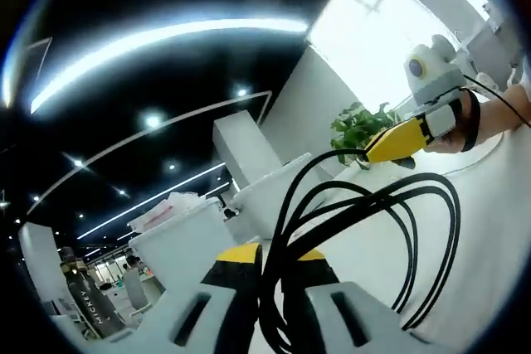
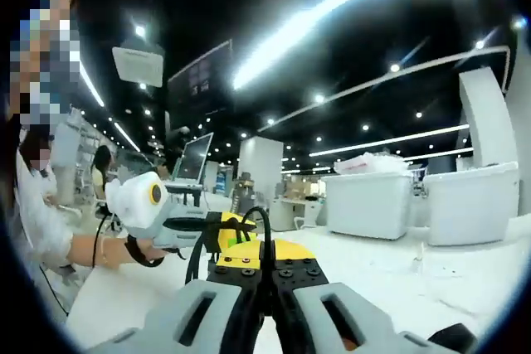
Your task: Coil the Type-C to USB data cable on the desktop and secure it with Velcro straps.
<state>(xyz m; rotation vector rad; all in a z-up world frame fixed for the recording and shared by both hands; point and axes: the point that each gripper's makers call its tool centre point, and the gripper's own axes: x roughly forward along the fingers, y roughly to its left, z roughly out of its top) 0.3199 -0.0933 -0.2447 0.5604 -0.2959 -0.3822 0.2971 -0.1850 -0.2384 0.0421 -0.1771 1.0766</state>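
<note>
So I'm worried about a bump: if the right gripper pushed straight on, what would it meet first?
Probably the left gripper, holding the cable just ahead of the right gripper; depth is hard to judge.

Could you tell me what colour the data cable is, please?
Black; the cable shows best in the left gripper view.

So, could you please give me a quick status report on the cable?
Left gripper shut on cable, loops hanging off it. Right gripper shut on cable too. No strap on yet. Nothing in the way.

glossy black rubbery cable — matt grey plastic jaws, smooth white desktop.
</note>
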